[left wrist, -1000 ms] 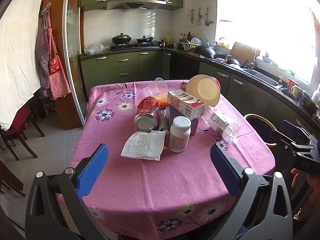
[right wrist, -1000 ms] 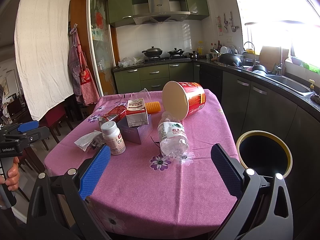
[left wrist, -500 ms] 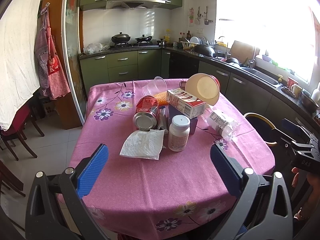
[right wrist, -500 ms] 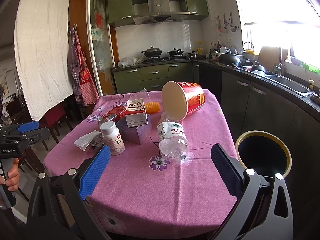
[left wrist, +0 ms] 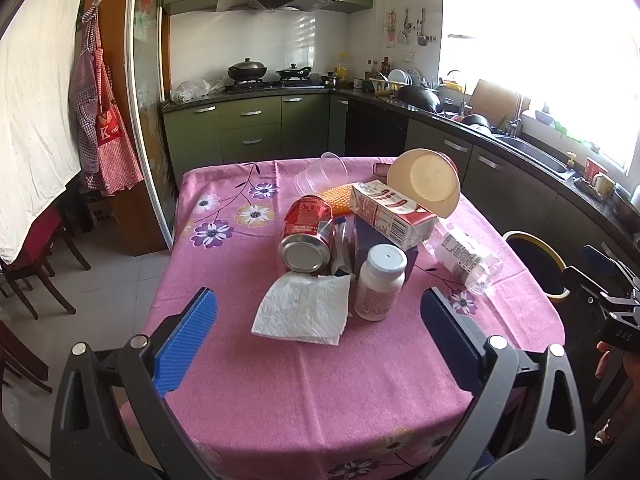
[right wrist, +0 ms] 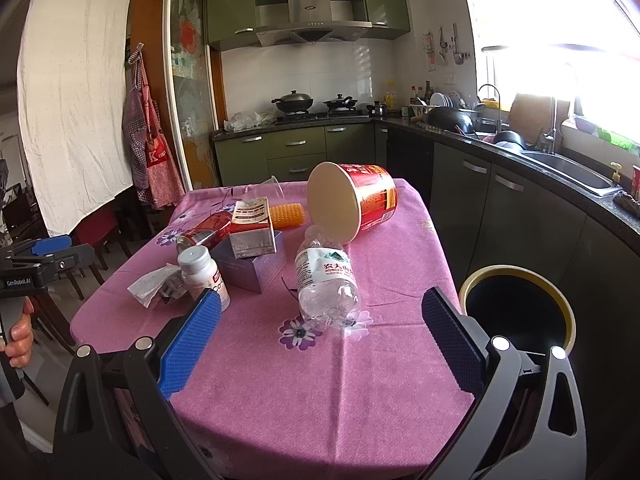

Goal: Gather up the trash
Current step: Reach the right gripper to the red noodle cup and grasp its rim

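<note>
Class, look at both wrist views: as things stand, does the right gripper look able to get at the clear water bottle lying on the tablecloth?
Probably yes. The right gripper is open, the water bottle lies straight ahead between its fingers' line, and only bare tablecloth lies between them. The noodle cup sits beyond it.

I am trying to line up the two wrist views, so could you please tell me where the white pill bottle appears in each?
Left wrist view: the white pill bottle stands upright near the centre, right of the paper napkin.
Right wrist view: it stands left of centre, just above the blue left finger pad.
Shared landmark: the tipped red noodle cup behind it.
</note>
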